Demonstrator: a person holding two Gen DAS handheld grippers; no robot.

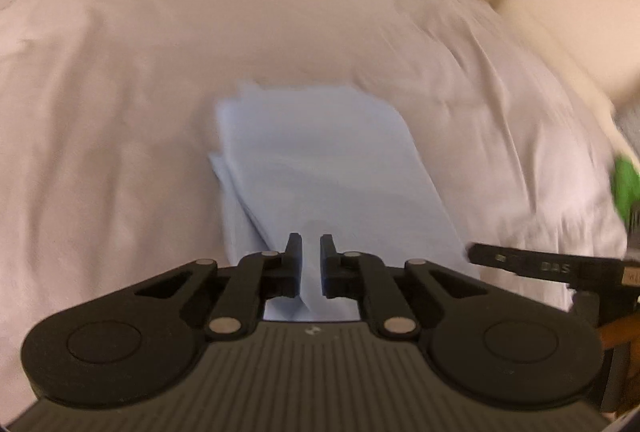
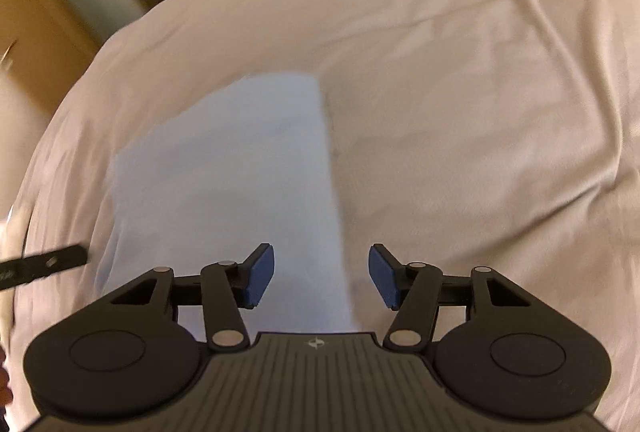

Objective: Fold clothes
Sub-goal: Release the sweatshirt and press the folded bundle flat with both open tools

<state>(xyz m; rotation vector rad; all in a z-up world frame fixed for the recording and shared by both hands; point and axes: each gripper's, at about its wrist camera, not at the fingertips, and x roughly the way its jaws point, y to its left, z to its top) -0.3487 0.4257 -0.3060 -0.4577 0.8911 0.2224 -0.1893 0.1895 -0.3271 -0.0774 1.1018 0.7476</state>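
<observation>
the left gripper (image 1: 310, 246) has its jaws nearly together, seemingly pinching a fold of the blue cloth (image 1: 320, 168). the right gripper (image 2: 322, 268) hangs with jaws spread and empty above the cloth's edge. the cloth lies folded on the white bed (image 1: 120, 72); a lopsided pull could undo the stacked layers.

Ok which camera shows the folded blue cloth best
The left wrist view: the whole folded blue cloth shows, layered edges included, lying on the white bedsheet. The right wrist view shows it larger but blurrier, its near end hidden behind the gripper.
</observation>
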